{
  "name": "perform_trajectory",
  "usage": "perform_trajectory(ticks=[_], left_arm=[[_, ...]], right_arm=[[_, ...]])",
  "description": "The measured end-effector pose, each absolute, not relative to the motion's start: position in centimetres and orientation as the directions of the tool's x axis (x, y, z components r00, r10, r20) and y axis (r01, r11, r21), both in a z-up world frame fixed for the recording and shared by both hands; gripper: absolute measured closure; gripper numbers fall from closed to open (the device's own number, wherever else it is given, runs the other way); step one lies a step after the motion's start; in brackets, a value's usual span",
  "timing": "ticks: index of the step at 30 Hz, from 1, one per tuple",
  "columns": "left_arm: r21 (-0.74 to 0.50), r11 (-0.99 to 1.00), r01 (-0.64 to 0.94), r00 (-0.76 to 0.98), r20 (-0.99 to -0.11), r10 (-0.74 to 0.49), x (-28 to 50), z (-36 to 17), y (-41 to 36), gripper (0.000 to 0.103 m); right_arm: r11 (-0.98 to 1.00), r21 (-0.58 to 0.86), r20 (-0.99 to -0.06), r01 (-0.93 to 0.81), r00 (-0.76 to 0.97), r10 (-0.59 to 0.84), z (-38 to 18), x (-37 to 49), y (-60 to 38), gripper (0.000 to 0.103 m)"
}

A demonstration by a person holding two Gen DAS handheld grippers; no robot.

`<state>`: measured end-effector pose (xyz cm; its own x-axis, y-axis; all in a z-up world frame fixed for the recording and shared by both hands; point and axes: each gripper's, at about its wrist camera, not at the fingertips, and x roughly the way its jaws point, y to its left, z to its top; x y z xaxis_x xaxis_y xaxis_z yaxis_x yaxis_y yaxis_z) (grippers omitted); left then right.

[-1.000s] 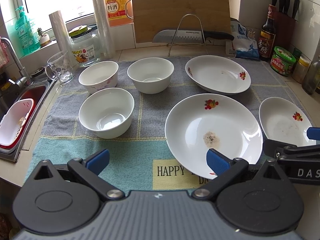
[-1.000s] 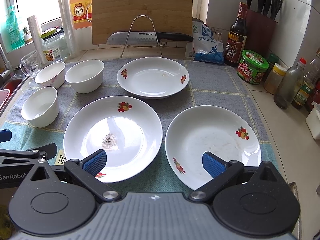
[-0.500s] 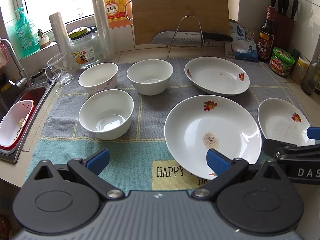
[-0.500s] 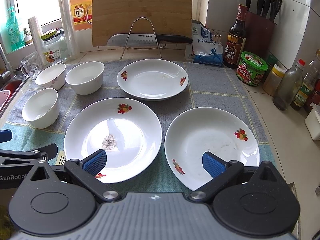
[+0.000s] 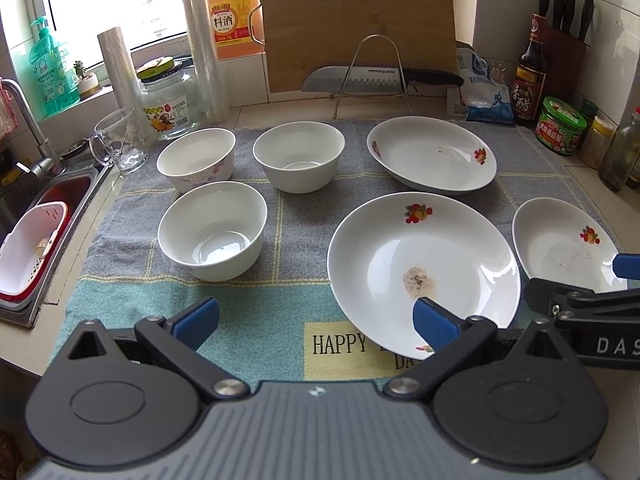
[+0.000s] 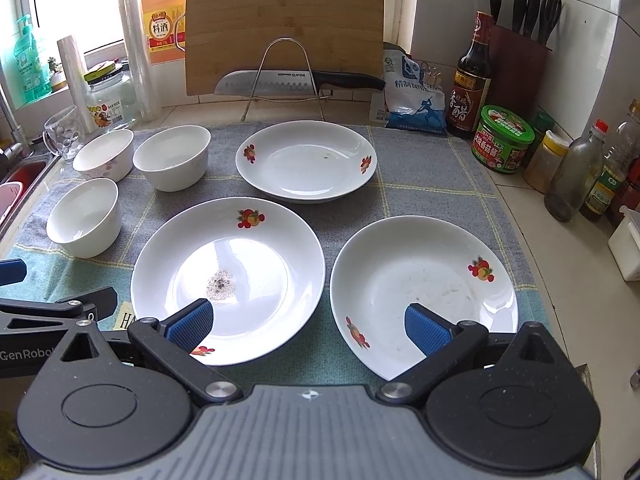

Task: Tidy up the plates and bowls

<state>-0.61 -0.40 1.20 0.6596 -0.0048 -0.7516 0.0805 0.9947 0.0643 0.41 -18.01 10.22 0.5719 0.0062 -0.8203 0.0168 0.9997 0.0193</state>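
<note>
Three white bowls stand on a grey-green towel at the left: a near bowl, a far-left bowl and a far-middle bowl. Three white fruit-print plates lie to the right: a big middle plate with a dirty spot, a far plate and a right plate. My left gripper is open and empty, above the towel's front edge. My right gripper is open and empty, above the near edges of the middle plate and the right plate.
A sink with a white basket lies at the left. A glass mug, a jar and wrap rolls stand behind the bowls. A cutting board and a knife on a wire rack stand at the back. Sauce bottles, jars and a knife block line the right.
Both grippers have drifted back and up a little, so the dishes sit slightly lower in both views. Nothing on the towel has moved.
</note>
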Motion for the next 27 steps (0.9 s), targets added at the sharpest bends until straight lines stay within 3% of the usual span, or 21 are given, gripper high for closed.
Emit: perform_trajectory(ticks=[14, 27], left_arm=[[0.073, 0.992, 0.107, 0.681, -0.732, -0.020, -0.9, 1.6, -0.5, 0.001], [0.010, 0.962, 0.273, 0.686, -0.703, -0.187, -0.2, 1.9, 0.1, 0.001]], right_arm=[[0.999, 0.020, -0.804, 0.027, 0.595, 0.000, 10.8, -0.3, -18.2, 0.000], [0.995, 0.011, -0.745, 0.102, 0.664, -0.060, 12.0, -2.1, -18.5, 0.000]])
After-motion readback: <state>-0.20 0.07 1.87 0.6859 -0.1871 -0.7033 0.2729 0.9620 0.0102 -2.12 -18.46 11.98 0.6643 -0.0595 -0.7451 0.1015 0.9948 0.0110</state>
